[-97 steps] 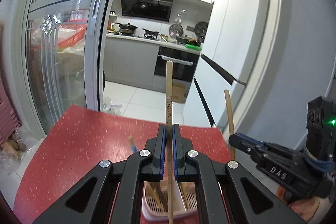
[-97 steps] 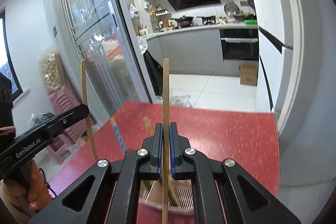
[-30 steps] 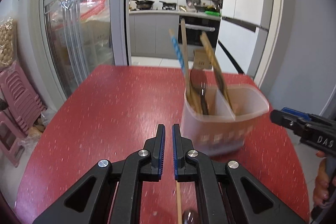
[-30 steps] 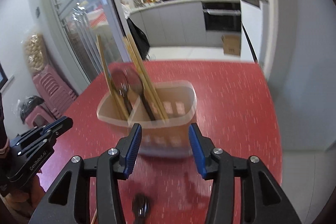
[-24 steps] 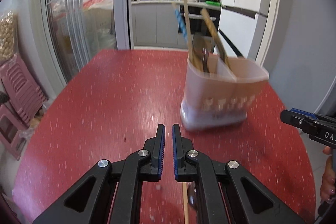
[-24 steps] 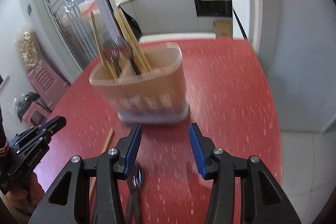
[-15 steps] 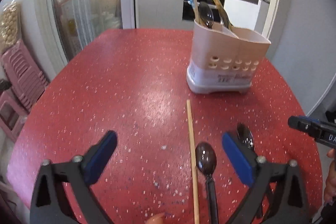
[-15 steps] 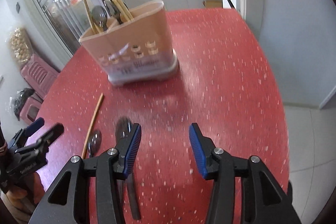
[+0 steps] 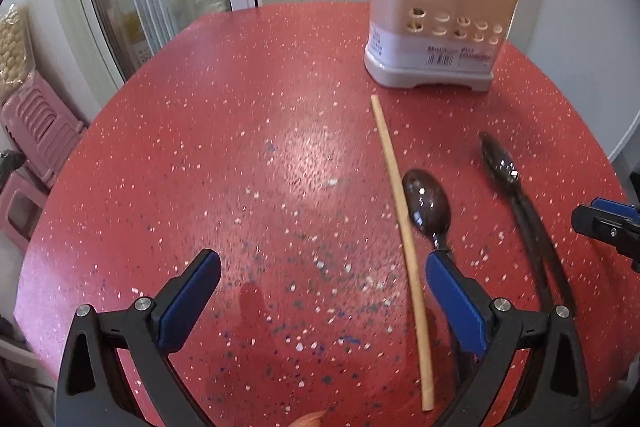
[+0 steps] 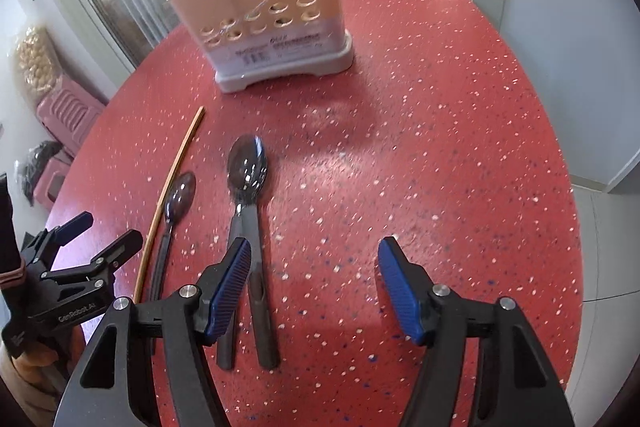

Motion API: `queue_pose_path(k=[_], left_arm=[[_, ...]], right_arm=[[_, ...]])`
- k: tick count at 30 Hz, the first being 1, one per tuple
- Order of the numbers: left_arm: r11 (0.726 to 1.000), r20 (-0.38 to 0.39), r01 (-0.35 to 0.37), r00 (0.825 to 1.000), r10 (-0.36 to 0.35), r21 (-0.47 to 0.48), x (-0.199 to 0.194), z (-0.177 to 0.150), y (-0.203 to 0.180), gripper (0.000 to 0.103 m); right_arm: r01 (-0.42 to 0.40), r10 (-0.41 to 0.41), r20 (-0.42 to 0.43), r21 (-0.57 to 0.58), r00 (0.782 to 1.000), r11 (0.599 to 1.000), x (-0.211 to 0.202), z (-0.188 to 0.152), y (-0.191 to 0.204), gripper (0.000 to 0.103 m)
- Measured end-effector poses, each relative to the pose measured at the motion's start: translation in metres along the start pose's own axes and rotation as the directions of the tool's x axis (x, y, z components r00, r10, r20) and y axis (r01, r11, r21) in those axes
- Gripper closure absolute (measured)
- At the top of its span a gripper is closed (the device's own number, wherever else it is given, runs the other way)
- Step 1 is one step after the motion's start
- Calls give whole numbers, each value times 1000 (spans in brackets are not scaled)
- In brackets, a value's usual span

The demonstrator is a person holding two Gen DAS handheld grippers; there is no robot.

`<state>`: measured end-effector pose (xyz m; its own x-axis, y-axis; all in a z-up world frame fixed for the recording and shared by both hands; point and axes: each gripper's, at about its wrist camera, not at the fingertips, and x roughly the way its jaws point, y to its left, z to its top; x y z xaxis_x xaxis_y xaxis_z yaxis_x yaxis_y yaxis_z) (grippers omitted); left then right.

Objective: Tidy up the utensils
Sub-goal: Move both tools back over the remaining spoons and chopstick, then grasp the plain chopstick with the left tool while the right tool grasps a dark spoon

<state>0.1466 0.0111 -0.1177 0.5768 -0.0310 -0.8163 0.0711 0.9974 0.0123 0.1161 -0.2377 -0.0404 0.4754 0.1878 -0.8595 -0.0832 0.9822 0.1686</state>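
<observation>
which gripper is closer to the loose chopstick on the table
Left. The left gripper hangs open right over the chopstick, which runs between its fingers. The right gripper, jaws opening, is off to the side, past the two spoons.

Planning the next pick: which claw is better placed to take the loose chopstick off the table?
Left, probably. The left claw stands open with the chopstick lying between its fingers. The right claw, jaws opening, sits over bare table beside the spoons, farther from the chopstick.
</observation>
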Motion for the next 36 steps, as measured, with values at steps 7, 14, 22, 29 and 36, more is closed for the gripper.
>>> queue_pose_path(k=[7, 14, 22, 29, 36], left_arm=[[1000, -21, 6, 1000, -6, -1, 45, -5, -8, 0], [1000, -30, -7, 1000, 8, 29, 76, -22, -23, 0], [1000, -30, -5, 1000, 5, 23, 103, -24, -29, 0], [999, -31, -20, 999, 21, 30, 124, -20, -16, 0], [999, -48, -7, 999, 9, 53, 158, 12, -20, 0]], right_arm=[[28, -29, -27, -48, 999, 998, 8, -8, 10, 33], [58, -61, -44, -80, 997, 995, 14, -13, 13, 33], [86, -94, -58, -137, 994, 987, 20, -18, 25, 33], [141, -155, -58, -192, 986, 971, 31, -7, 35, 33], [140, -168, -108, -232, 980, 963, 43, 16, 41, 36]])
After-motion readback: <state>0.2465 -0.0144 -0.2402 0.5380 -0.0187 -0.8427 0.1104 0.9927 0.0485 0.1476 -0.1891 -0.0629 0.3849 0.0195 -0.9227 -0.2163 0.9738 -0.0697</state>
